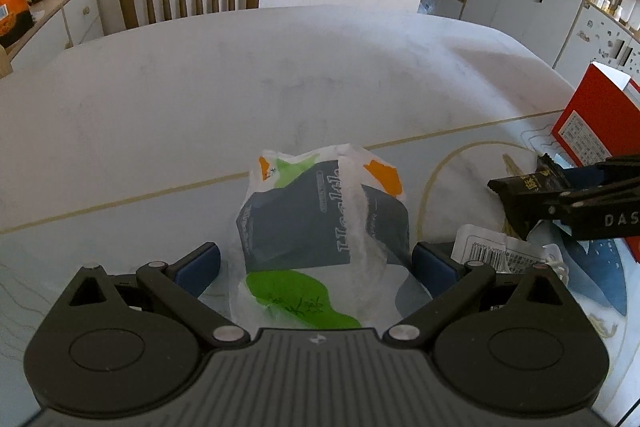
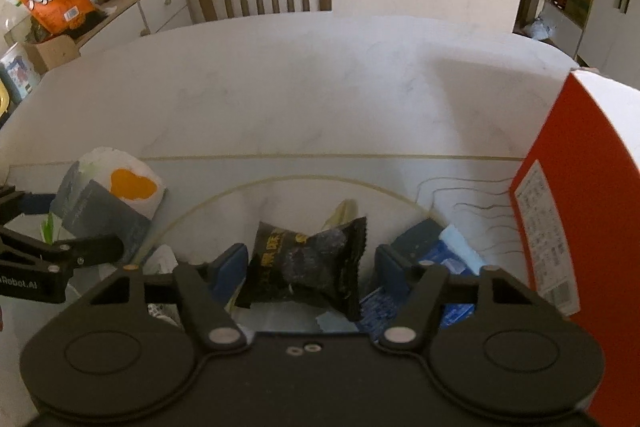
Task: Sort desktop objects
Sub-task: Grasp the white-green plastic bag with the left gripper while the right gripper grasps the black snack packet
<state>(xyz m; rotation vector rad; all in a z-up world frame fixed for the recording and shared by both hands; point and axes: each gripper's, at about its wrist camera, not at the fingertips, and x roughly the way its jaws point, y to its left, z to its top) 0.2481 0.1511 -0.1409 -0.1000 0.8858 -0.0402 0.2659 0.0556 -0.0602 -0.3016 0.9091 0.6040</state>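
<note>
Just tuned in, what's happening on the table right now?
A person is working with two handheld tools at once. The left tool has its jaws open around a white snack bag with green and orange patches. The right tool has a small black packet between its fingers, which do not seem to press on it yet. Both sit on the pale table, with a red box standing to the right.
</note>
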